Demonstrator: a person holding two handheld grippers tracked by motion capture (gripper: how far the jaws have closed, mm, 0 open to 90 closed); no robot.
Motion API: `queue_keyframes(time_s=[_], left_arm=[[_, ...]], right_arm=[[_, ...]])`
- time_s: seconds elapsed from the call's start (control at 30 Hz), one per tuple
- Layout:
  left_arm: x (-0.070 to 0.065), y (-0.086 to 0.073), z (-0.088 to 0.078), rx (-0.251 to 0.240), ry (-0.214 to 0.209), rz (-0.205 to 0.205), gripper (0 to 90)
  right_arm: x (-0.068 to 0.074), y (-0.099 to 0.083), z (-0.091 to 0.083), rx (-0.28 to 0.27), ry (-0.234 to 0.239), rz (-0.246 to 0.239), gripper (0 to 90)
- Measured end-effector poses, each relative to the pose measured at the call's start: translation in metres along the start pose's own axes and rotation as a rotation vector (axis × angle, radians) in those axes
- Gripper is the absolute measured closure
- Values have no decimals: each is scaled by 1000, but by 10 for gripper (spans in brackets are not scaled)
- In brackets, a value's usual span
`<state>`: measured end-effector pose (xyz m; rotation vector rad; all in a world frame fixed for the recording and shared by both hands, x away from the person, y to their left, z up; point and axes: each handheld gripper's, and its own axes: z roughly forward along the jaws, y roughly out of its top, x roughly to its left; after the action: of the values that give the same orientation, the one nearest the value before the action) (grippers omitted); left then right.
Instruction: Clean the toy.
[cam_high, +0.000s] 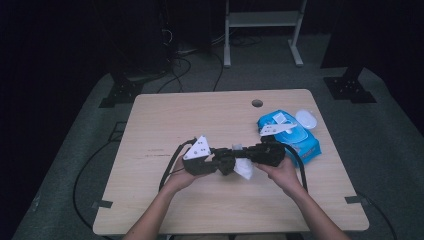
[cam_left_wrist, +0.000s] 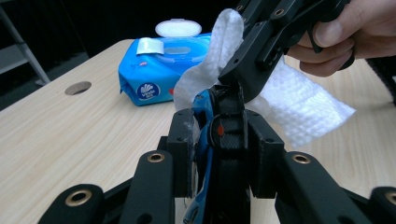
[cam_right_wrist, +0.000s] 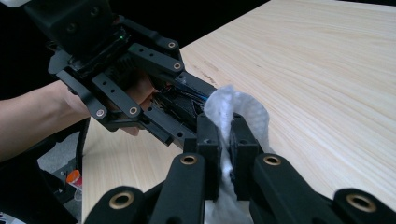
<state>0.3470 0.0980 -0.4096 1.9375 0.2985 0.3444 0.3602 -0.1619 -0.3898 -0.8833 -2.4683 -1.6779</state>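
The object (cam_left_wrist: 219, 140) clamped in the left gripper (cam_left_wrist: 218, 140) is mostly hidden; the wipe's (cam_right_wrist: 233, 112) lower end runs off-frame.

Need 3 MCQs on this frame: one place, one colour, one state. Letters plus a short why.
1. Where is the wipes pack on the table?
A. far right
B. near left
C. centre
2. What colour is the pack?
A. green
B. blue
C. red
3. What is the right gripper doing?
A. open, holding nothing
B. shut on the pack
C. shut on a white wipe

Answers: 1 A, it lies by the right edge in the high view. 2 B, blue wrapper with its white lid open. 3 C, jaws pinch the wipe.
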Motion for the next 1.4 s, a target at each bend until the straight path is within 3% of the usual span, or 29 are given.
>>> queue_keyframes(time_s=[0.2,0.47,0.57,0.7,0.9,1.03,1.23,1.4], left_arm=[[1,-11,-16,-21,42,-8,672],[3,-23,-39,-35,64,-32,671],[5,-31,-48,-48,73,-53,670],[5,-38,-58,-39,75,-64,668],[3,-51,-62,23,93,-64,672],[6,-59,-63,21,109,-85,670],[5,-69,-60,98,95,-74,681],[9,-78,-58,155,101,-96,684]], right_arm=[[4,7,17,14,25,-17,852],[-5,3,43,73,-6,-18,852],[0,3,50,58,18,-11,852],[7,7,58,71,26,-39,851],[11,9,69,104,17,-65,852],[9,6,75,123,7,-65,851],[5,2,81,141,-8,-69,851],[1,-3,86,145,-6,-54,851]])
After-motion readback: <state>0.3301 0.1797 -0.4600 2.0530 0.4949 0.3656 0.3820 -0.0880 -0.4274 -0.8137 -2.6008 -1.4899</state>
